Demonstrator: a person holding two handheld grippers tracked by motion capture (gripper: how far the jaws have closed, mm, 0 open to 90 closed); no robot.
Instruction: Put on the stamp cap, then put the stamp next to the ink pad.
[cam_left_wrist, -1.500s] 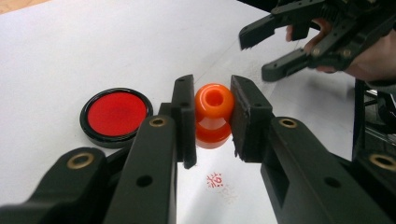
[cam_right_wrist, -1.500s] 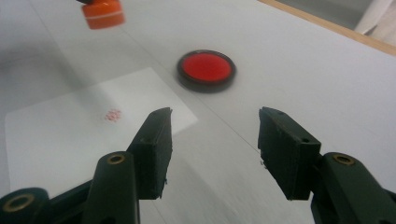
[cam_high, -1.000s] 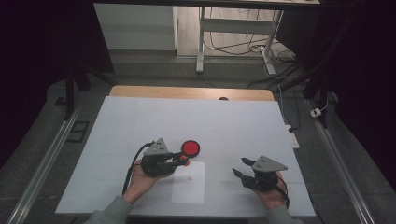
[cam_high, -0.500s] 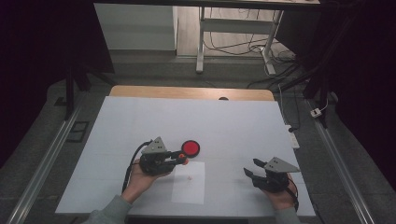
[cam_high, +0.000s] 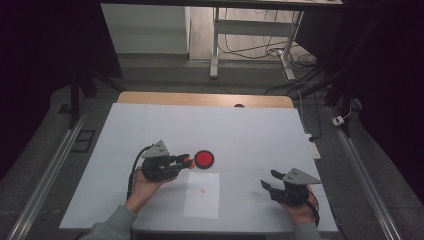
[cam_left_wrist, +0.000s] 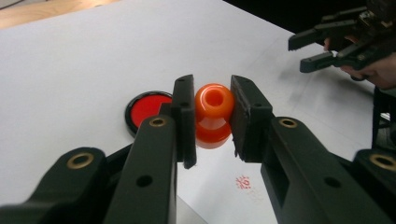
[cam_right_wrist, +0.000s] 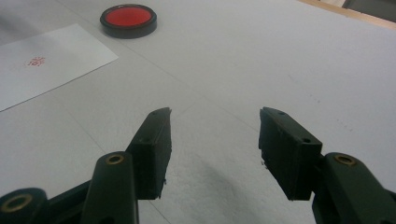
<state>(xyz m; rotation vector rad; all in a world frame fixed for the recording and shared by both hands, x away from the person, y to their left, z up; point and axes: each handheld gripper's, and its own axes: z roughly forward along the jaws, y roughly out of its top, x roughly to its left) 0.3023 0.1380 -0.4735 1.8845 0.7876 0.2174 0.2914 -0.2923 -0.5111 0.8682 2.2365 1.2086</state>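
Jaws first: your left gripper (cam_left_wrist: 212, 116) is clamped on the orange stamp (cam_left_wrist: 213, 114), pads pressing its sides, and from the left gripper view you're looking straight at its rounded knob end with the hole, so the stamp's long axis runs roughly along the gripper's pointing line, more level than upright. In the high view the stamp (cam_high: 187, 161) sits at the jaw tips, just beside the red ink pad (cam_high: 204, 159), which lies a little further out past the tips. Paper (cam_high: 202, 194) with a small red mark (cam_high: 202, 190) lies near you, below the pad and off to the right of that hand. So your left hand is the near one for both pad and paper, and I'd guess the next move hinges on tipping the stamp's face down before it meets either. Which end is the printing face I can't tell. Your right gripper (cam_right_wrist: 214, 140) has its jaws spread with nothing between them, over bare table (cam_high: 250, 130), well apart from the stamp.
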